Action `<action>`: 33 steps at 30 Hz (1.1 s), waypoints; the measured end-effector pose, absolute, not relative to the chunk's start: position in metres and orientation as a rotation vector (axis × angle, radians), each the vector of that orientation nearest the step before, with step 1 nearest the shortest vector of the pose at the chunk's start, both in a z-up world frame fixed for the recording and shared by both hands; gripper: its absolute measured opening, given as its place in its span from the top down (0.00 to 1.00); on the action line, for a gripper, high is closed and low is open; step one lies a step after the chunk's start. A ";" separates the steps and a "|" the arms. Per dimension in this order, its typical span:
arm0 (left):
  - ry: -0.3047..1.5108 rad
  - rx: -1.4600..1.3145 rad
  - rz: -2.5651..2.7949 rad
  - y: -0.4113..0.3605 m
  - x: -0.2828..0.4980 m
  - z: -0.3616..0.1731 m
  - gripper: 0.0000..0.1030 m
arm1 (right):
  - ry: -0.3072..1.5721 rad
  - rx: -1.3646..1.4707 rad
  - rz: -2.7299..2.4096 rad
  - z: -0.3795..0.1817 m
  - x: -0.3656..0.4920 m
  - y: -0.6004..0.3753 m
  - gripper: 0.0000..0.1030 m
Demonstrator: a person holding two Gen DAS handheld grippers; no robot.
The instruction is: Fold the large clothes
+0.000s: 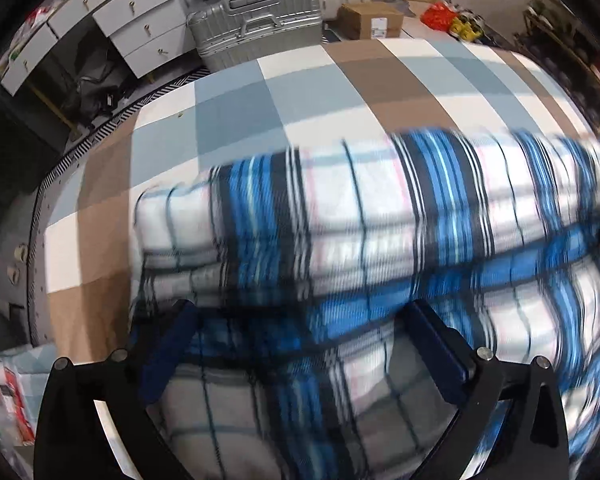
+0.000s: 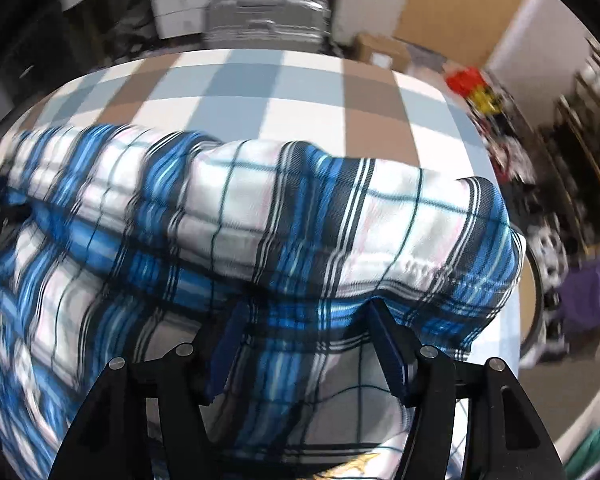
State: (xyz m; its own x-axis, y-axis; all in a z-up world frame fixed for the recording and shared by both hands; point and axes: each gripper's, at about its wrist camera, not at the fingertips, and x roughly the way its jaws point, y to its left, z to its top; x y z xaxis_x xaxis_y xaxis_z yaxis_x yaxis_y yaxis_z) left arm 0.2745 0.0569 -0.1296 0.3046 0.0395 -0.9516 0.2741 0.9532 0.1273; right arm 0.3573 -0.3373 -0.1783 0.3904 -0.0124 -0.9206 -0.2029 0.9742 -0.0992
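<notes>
Plaid shirt (image 1: pixel 380 216) lies in a folded roll across the bed (image 1: pixel 236 92), long axis running 9 to 3 o'clock in both views, w/ a lower layer spread toward the cams. Fabric is motion-blurred.

L gripper (image 1: pixel 300 328): jaws wide apart, hanging over the shirt's near layer at 6 o'clock; pads not pressing cloth, nothing held. Fingers (image 1: pixel 436 344) dark blue, one each side of the frame's bottom.

R gripper (image 2: pixel 304 332): jaws part-way apart, cloth lies btwn them at 6 o'clock; cloth bunches up btwn the pads, left pad partly draped by it. Can't tell if the pads actually pinch it.

Shirt's rolled end in the R view sits at approx 3 o'clock, near the bed edge.

Bkgd, L view: suitcase (image 1: pixel 256 20) at 12, white drawers (image 1: pixel 140 24) at 11, cardboard box (image 1: pixel 370 20) at 1 o'clock, all beyond the bed.
</notes>
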 end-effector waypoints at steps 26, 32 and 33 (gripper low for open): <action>1.062 0.337 -0.073 0.066 0.011 -0.043 0.02 | 0.633 0.290 0.641 -0.049 0.016 -0.334 0.02; 0.886 0.188 0.000 0.085 -0.020 -0.034 0.02 | 0.469 0.304 0.503 -0.074 -0.038 -0.339 0.00; 0.823 0.155 0.016 0.076 -0.035 -0.029 0.02 | 0.500 0.274 0.440 -0.073 -0.033 -0.339 0.00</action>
State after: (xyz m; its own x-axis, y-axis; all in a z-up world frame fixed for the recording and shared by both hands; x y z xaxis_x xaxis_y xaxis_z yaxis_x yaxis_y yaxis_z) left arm -0.0348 0.0763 -0.0288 0.6802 0.0741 -0.7293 0.0462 0.9886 0.1435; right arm -0.0326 -0.3389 -0.0729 0.7875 0.4683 -0.4007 -0.3371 0.8715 0.3561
